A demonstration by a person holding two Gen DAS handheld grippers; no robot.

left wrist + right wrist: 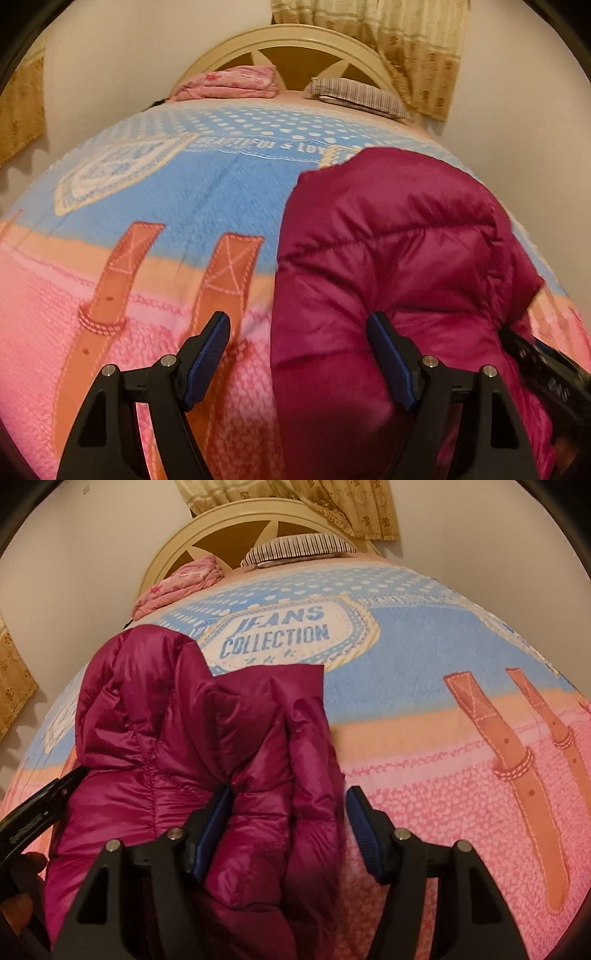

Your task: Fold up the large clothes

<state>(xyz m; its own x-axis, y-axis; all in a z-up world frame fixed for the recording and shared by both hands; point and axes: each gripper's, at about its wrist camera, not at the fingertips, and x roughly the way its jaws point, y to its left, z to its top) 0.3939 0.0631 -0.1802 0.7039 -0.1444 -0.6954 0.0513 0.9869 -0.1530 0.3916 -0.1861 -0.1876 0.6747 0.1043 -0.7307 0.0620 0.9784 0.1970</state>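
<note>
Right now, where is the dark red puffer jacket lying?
The puffer jacket lies on the bed blanket, left in the right wrist view, just below the "JEANS COLLECTION" patch.

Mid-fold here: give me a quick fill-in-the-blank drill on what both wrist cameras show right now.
1. The puffer jacket is coloured ____.
2. It lies on a blanket printed "JEANS ____".
3. The striped pillow lies against the ____.
4. Jacket fabric bulges between the fingers of the ____ gripper.

Missing words: magenta; COLLECTION; headboard; right
</note>
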